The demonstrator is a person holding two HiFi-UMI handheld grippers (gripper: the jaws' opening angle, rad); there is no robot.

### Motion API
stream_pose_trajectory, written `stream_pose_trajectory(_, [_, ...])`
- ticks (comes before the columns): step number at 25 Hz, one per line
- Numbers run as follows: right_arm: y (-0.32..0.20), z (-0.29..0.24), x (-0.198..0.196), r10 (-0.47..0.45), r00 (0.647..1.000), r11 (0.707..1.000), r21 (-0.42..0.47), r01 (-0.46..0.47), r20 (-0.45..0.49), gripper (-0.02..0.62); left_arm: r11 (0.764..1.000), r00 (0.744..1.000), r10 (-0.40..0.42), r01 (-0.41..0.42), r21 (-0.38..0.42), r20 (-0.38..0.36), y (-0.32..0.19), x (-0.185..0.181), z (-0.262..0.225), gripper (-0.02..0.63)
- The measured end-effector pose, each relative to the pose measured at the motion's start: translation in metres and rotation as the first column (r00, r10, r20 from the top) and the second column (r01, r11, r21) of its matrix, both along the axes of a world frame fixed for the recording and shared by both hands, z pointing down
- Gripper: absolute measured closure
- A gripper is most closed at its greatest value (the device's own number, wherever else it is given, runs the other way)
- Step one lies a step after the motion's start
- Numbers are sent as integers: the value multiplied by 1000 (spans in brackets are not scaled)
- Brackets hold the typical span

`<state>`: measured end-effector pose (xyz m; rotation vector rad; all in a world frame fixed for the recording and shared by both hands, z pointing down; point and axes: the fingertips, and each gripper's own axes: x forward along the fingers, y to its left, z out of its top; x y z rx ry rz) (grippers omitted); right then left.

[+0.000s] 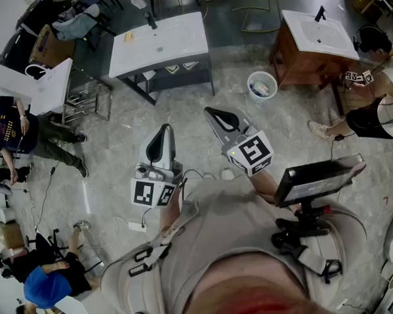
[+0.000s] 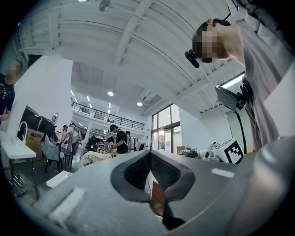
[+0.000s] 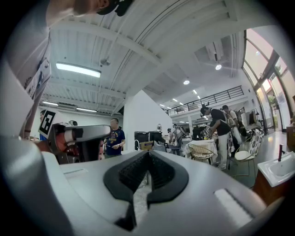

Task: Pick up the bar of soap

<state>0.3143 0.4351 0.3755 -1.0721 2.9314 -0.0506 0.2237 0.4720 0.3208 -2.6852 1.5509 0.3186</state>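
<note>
Task is barely getting going: the person is standing on the grey marbled floor (image 1: 111, 151), holding both tools up at chest level, and nothing is being gripped yet. The left tongs (image 1: 163, 132) are sitting fully closed w/ nothing btwn the pads. The right tongs (image 1: 214, 115) are also looking closed at the tips and empty, w/ only floor showing thru the slot behind them. No bar of soap is showing clearly anywhere. A small pale-yellow block (image 1: 130, 37) is lying on the white rectangular vanity counter (image 1: 177, 42), well ahead of the tongs and near its left end. It's poss. the soap, but too small to confirm. So approach, opening, grasp & lift are all left to do. Its long axis and heading aren't reading at this size; prob. worth checking from closer in.
</note>
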Motion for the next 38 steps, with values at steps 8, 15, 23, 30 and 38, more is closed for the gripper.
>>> stream_pose_trajectory(8, [18,0,9,-39,999,999,14,39,26,594,996,996,-88,88,-31,-13,34,-4,8,606])
stream_pose_trajectory(15, [12,6,6,-84,994,995,-43,87,68,592,973,972,-231,231,-9,36,54,-15,-5,606])
stream_pose_trajectory(23, [-4,16,-15,-77,997,997,-21,78,13,592,955,954,-294,291,52,57,46,-38,-13,606])
stream_pose_trajectory(30, [-38,31,-31,-100,995,994,-40,99,-27,592,942,942,-335,334,34,16,16,-63,5,606])
stream_pose_trajectory(38, [-85,41,-75,-118,992,992,-43,116,-49,592,938,939,-345,345,42,-8,-31,-106,19,606])
